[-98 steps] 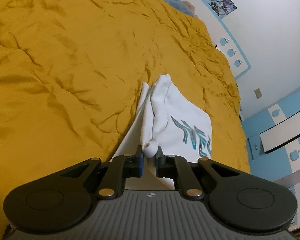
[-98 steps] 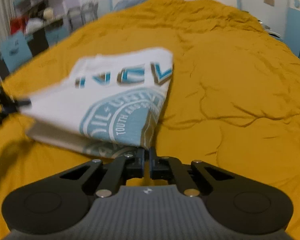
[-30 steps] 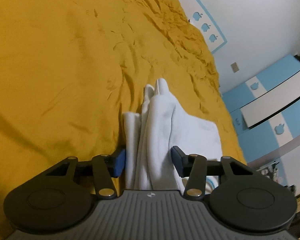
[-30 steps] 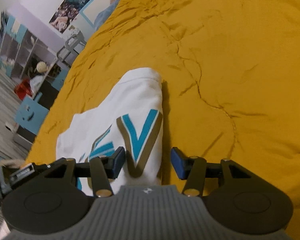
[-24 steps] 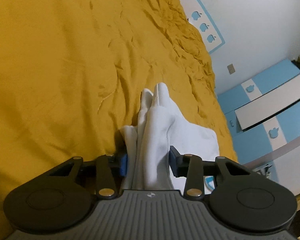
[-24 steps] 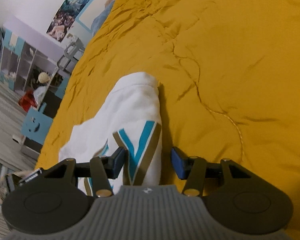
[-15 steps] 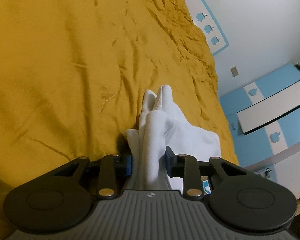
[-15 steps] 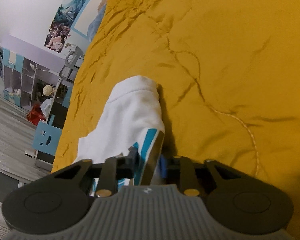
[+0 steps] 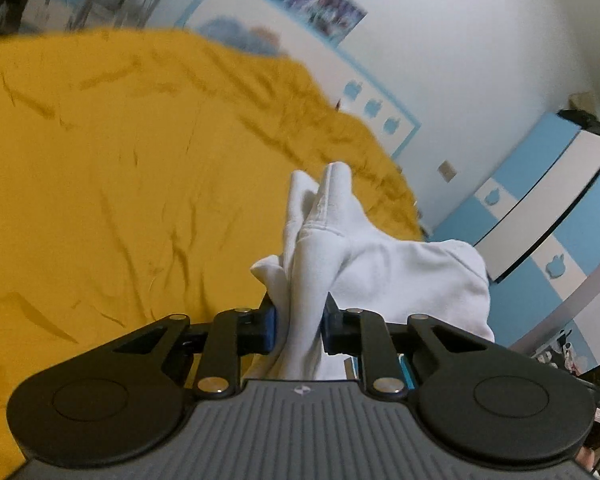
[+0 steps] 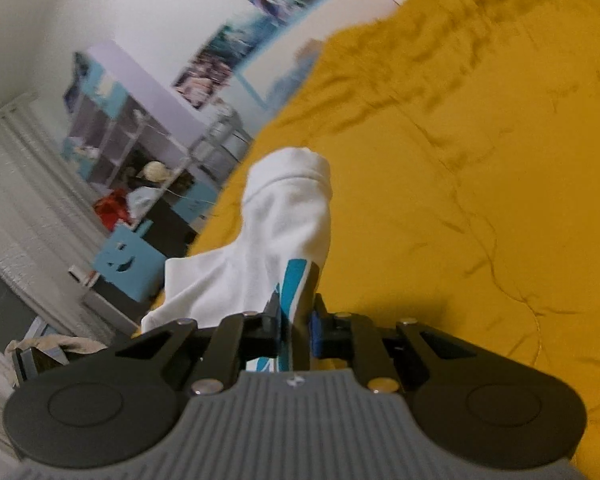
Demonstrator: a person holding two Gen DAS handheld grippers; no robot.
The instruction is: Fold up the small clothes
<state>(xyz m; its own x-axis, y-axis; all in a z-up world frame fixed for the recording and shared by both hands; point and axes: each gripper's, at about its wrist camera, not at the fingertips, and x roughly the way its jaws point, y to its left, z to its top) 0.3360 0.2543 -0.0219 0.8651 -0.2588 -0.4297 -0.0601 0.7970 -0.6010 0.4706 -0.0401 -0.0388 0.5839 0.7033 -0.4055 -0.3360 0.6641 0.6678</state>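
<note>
A small white shirt [image 9: 380, 252] with teal and tan print is folded into a thick bundle. My left gripper [image 9: 298, 326] is shut on one end of it, with bunched white layers sticking out past the pads. My right gripper [image 10: 296, 330] is shut on the other end of the shirt [image 10: 284, 220], where a teal stripe shows. Both views show the shirt lifted off the yellow bedspread [image 9: 120, 184]. The part of the shirt below the grippers is hidden.
The wrinkled yellow bedspread [image 10: 480, 180] fills most of both views. A blue and white wardrobe [image 9: 548, 216] stands past the bed on the right. Shelves, a blue box [image 10: 130, 266] and clutter stand on the floor to the left.
Both grippers closed on the folded shirt ends, from open around them a second ago. Both have since lifted and tilted up, raising the shirt off the bed.
</note>
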